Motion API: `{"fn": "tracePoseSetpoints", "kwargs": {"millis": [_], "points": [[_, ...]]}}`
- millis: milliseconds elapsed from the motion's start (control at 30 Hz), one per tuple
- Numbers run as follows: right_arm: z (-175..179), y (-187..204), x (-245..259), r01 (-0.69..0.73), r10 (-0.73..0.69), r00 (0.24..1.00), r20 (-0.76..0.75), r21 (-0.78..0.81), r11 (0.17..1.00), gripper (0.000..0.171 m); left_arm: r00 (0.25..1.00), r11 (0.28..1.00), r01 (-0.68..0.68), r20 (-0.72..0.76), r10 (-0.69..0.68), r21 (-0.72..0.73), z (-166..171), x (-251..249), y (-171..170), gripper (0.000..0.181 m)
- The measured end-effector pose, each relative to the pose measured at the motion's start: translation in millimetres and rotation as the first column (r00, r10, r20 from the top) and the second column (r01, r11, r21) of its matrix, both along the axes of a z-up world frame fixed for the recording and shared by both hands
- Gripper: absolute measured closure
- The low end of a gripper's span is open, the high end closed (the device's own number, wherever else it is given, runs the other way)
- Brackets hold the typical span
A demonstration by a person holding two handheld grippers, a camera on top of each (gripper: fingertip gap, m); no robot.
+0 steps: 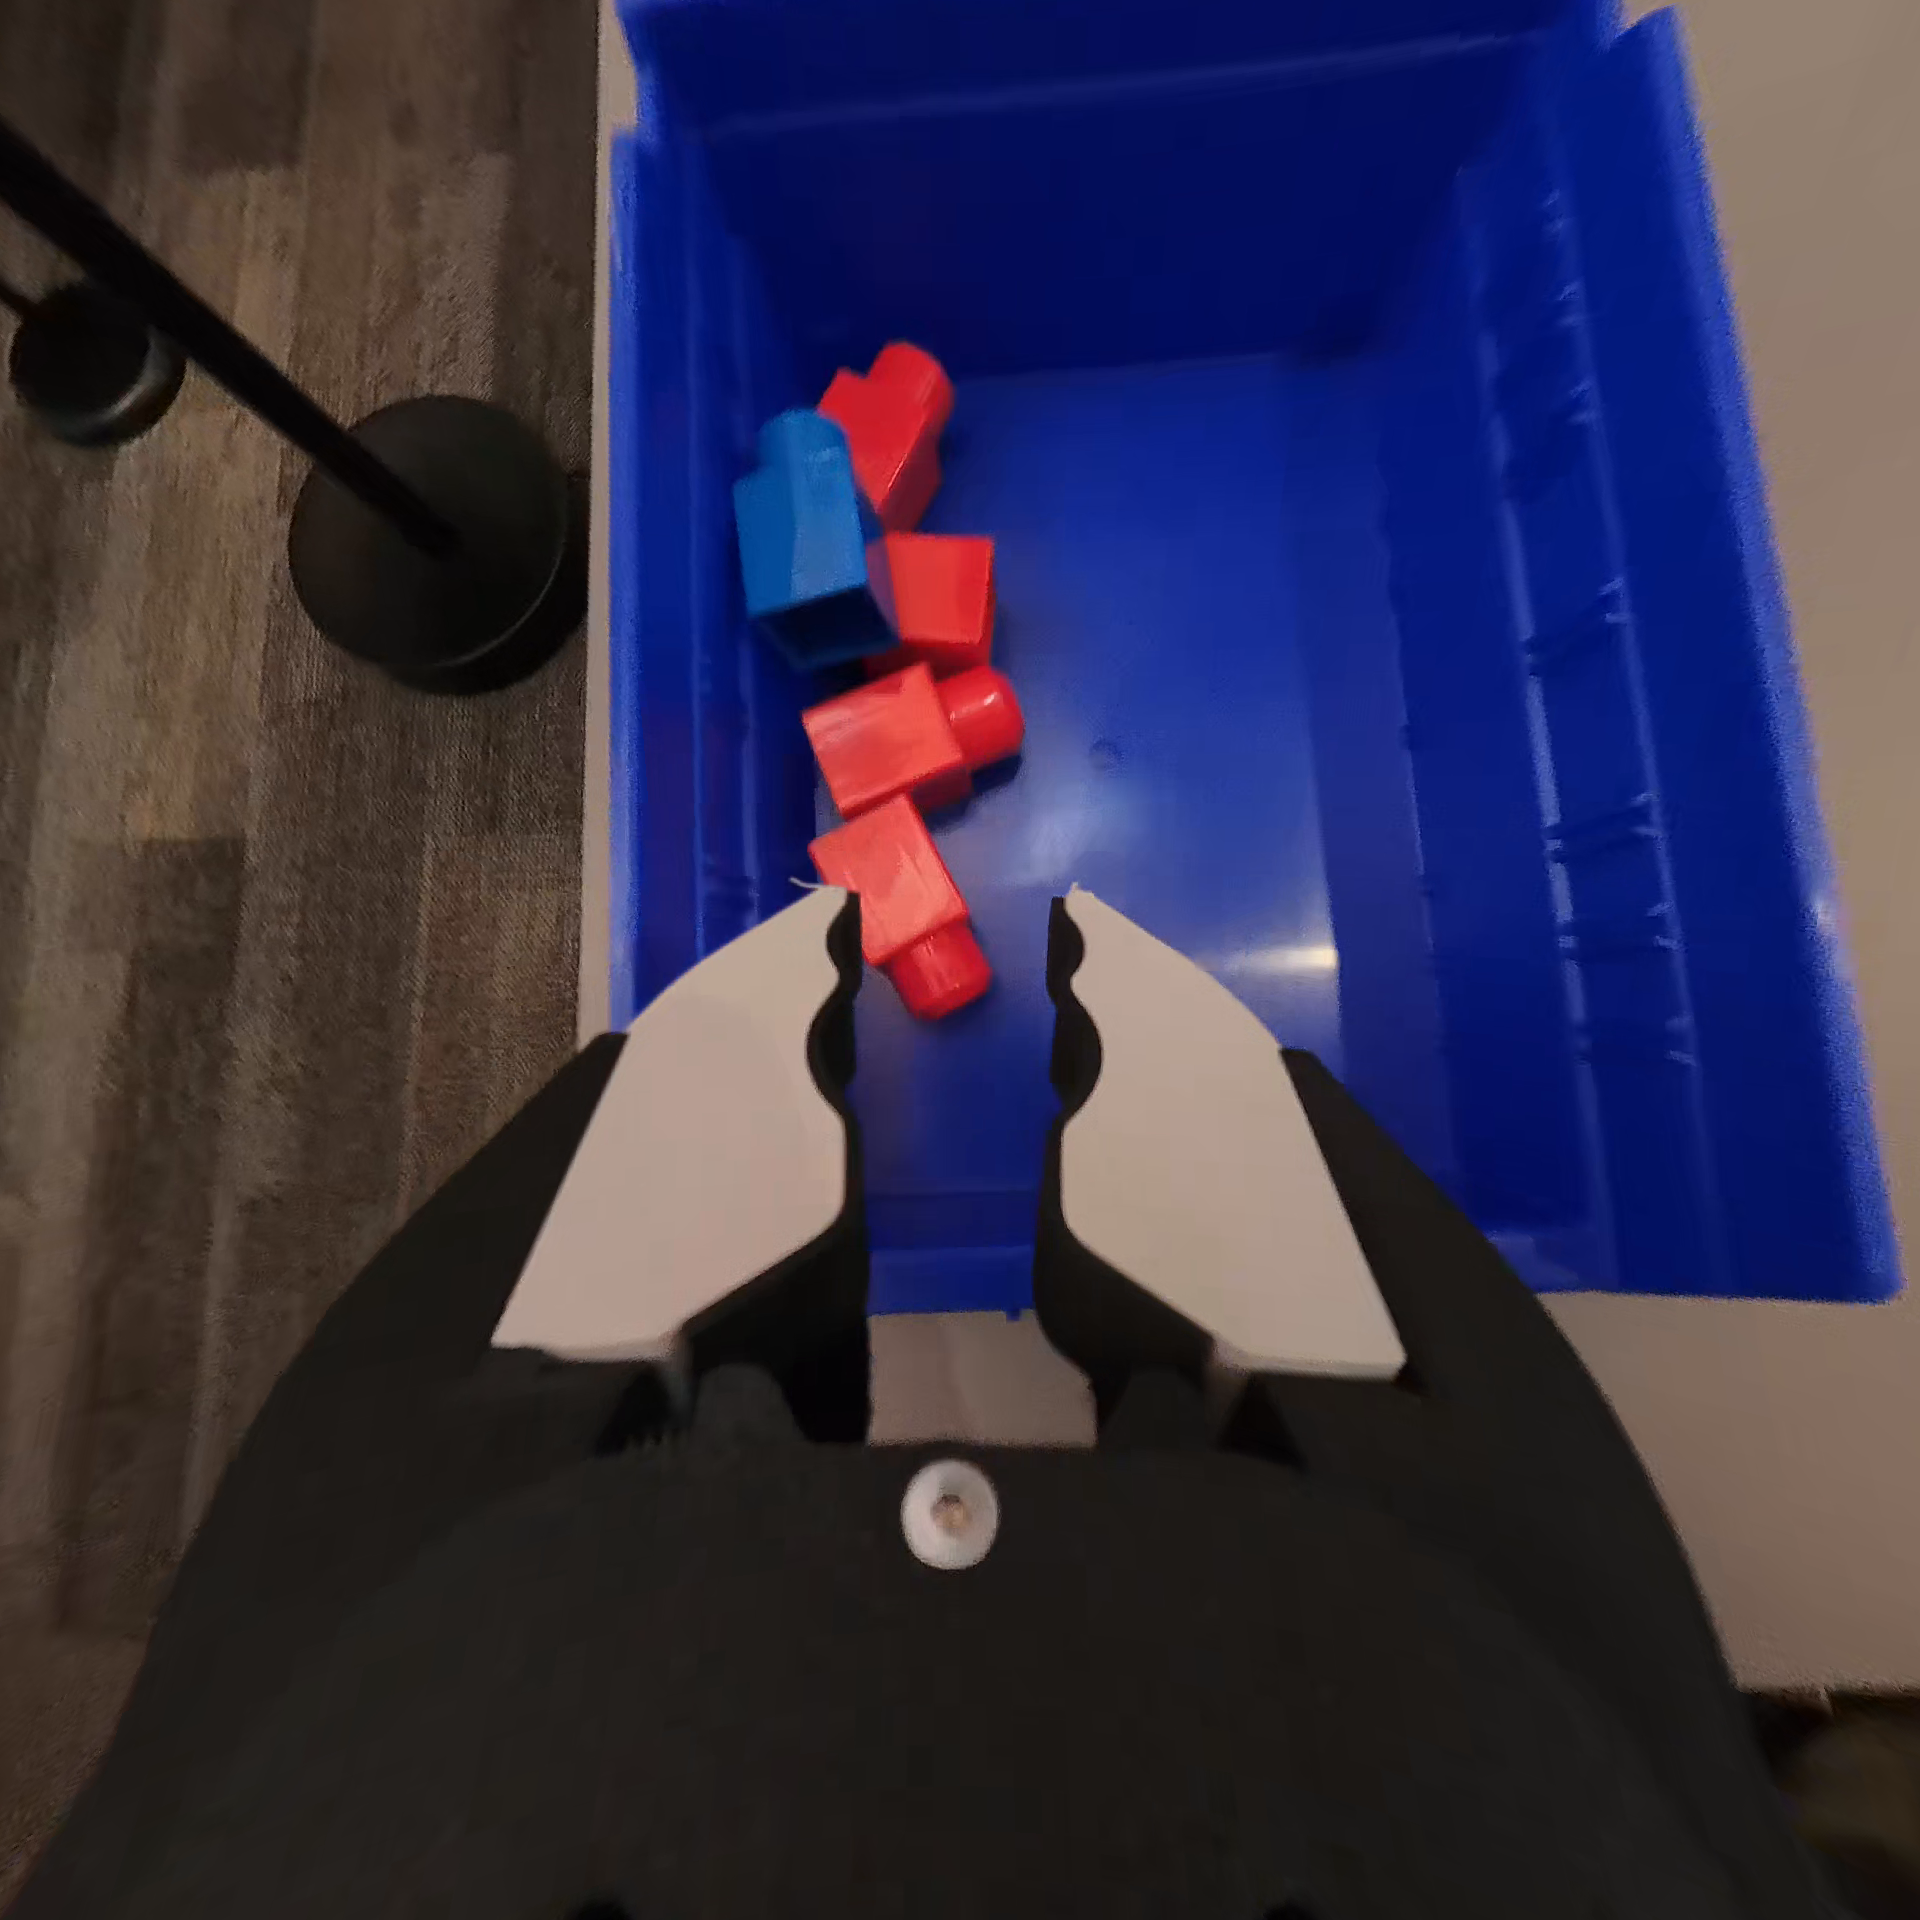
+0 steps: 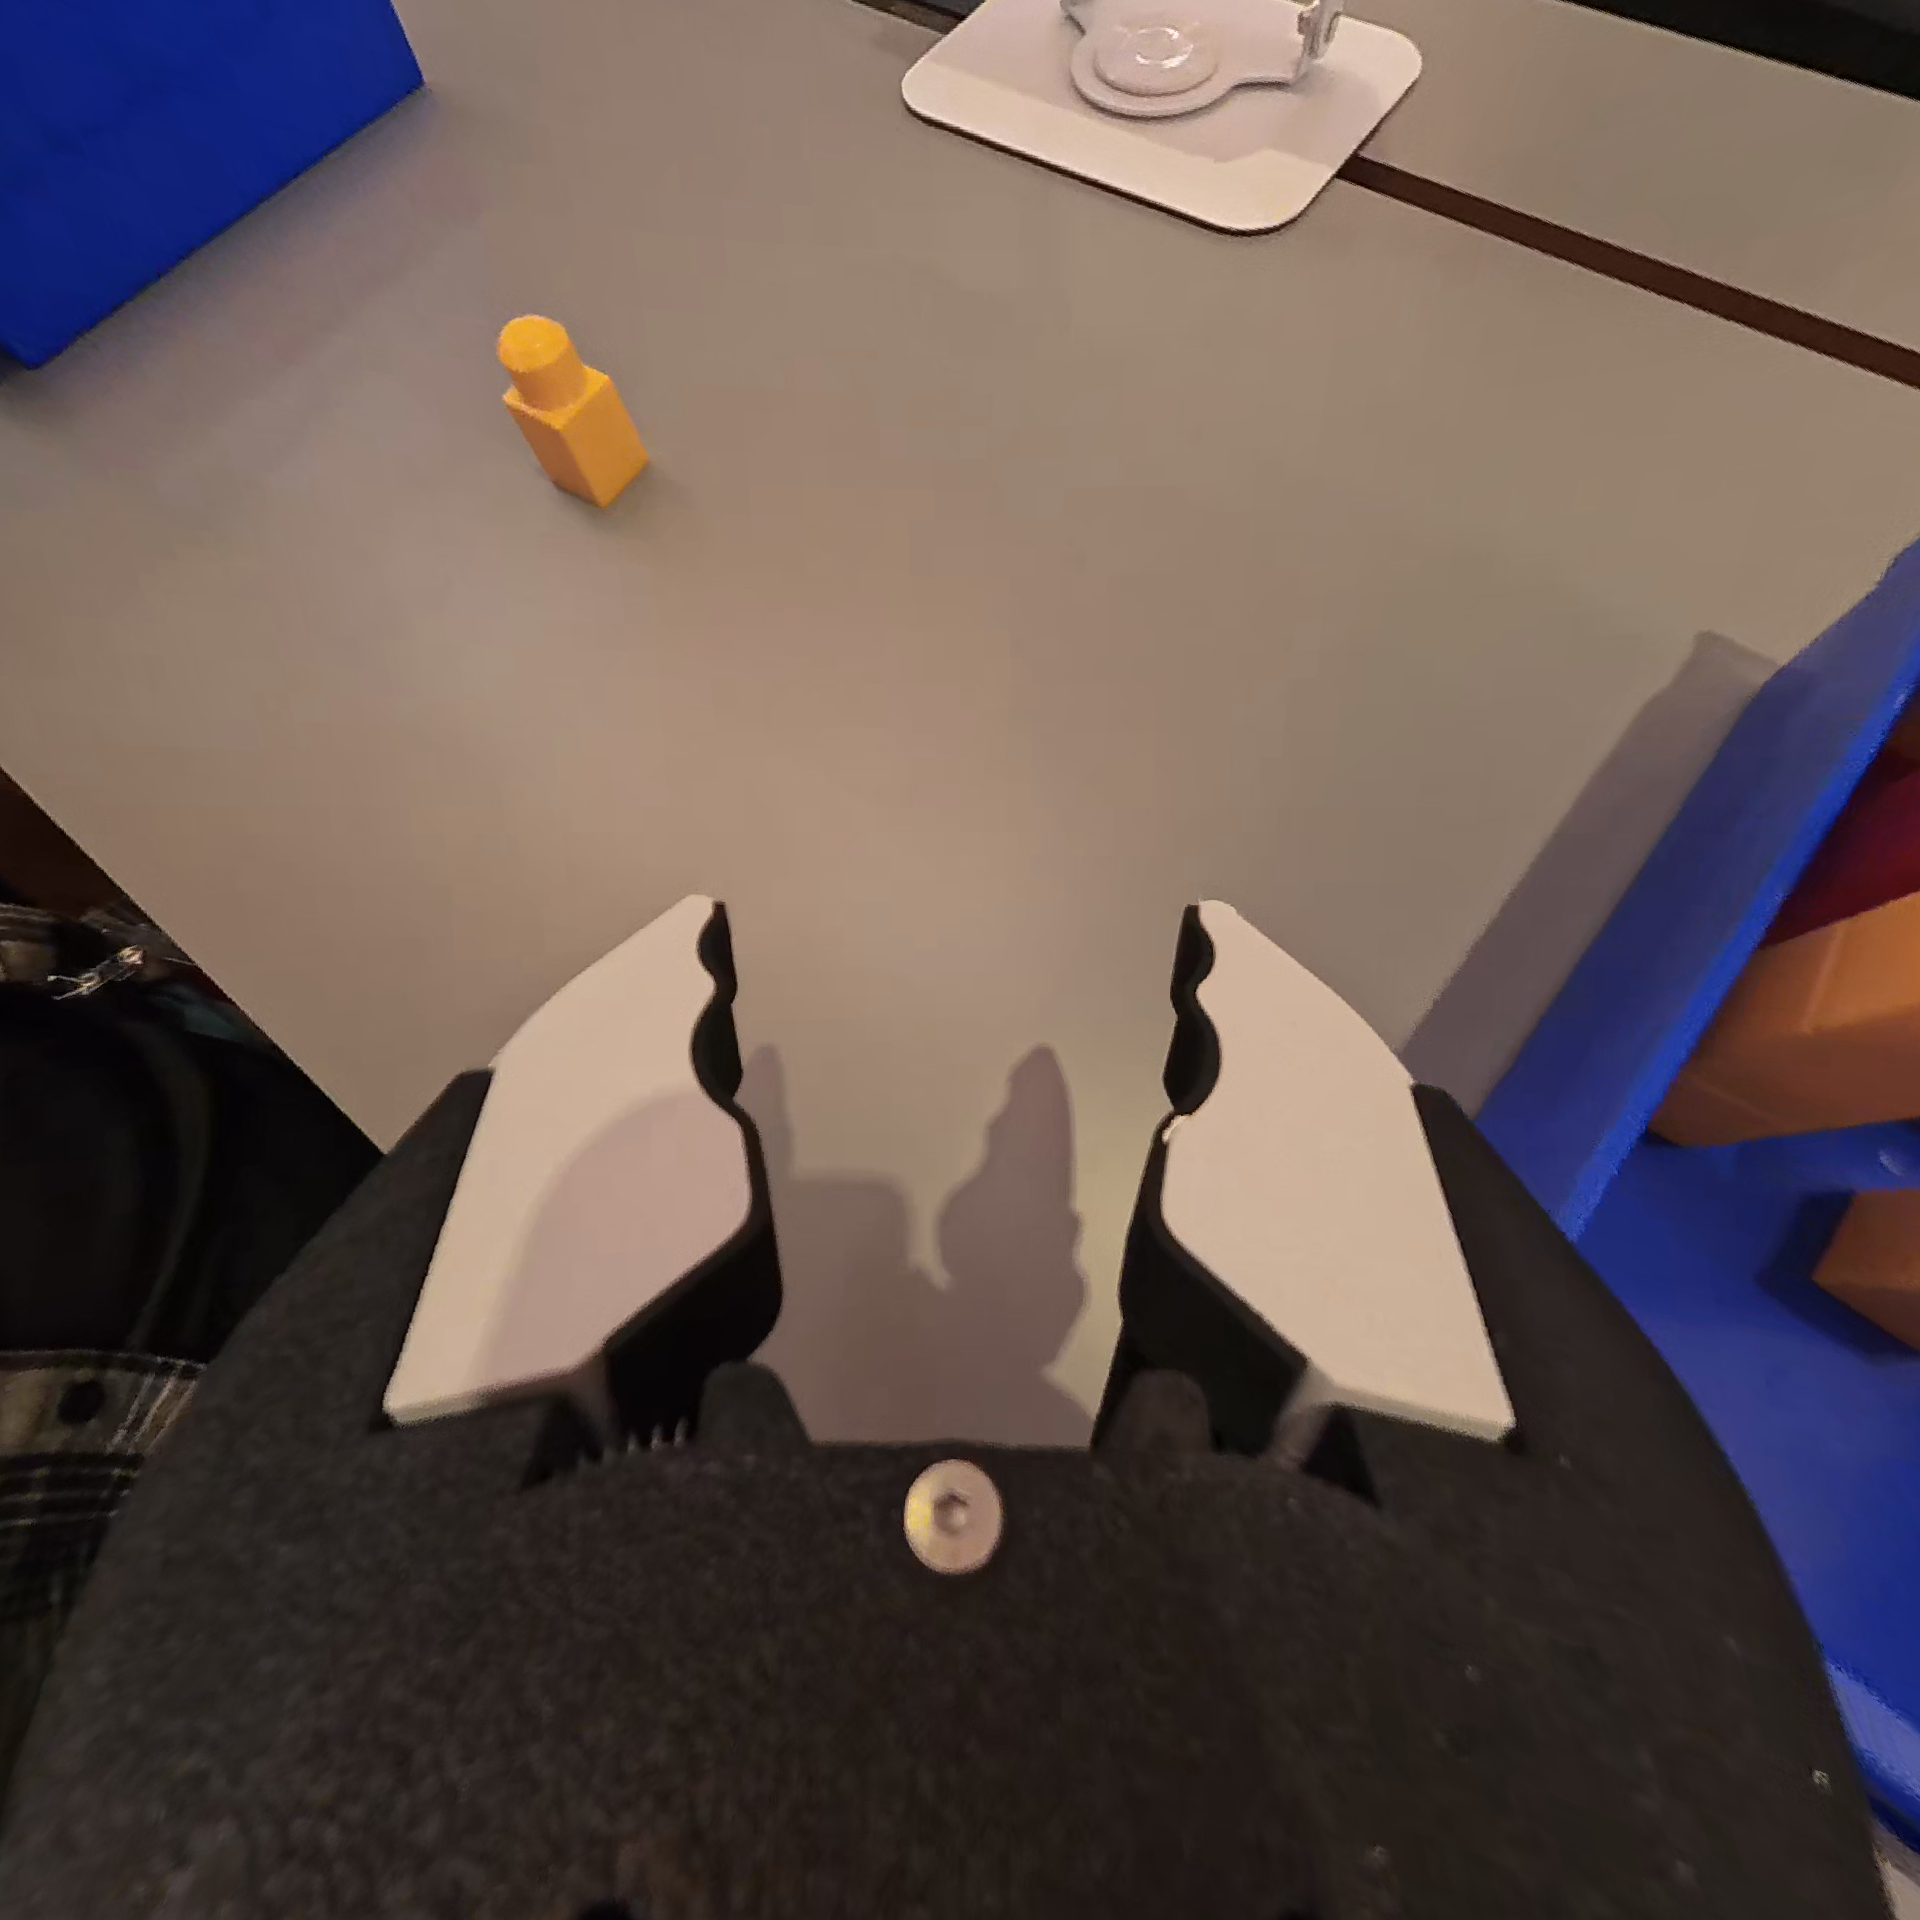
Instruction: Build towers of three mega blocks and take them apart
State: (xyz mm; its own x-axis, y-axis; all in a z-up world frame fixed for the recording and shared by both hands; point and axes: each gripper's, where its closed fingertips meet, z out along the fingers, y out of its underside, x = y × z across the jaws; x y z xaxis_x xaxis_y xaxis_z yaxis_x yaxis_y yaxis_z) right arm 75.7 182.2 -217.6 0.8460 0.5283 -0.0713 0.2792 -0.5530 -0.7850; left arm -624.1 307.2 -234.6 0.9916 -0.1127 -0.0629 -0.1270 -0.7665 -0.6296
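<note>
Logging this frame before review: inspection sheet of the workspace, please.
Surface: grey table, dark seam at far right.
Job's things: blue bin holds four red blocks and one blue block, all lying down; orange block upright alone on table; second bin holds orange and dark red blocks.
Clutter: white pad with a clear object on it.
Grippers: left gripper open above bin; right gripper open, empty, above table.
Cables: nothing seen.
Surroundings: black stand on wood-look floor; plaid sleeve.
</note>
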Motion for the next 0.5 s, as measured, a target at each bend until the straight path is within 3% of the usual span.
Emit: {"fn": "tracePoseSetpoints", "kwargs": {"millis": [167,500], "points": [[3.8,1.5,0.1,-0.009,0.009,1.0,0.009,0.002,1.0,0.091,0.993,0.994,-0.106,-0.059,0.105,-0.019,-30.8,-9.1,-5.3,0.148],[3.5,-2.9,7.1,0.004,-0.004,1.0,0.002,-0.003,1.0,0.091,0.979,0.976,-0.139,-0.171,0.11,-0.169,-56.8,-9.5,1.8,0.148]]}}
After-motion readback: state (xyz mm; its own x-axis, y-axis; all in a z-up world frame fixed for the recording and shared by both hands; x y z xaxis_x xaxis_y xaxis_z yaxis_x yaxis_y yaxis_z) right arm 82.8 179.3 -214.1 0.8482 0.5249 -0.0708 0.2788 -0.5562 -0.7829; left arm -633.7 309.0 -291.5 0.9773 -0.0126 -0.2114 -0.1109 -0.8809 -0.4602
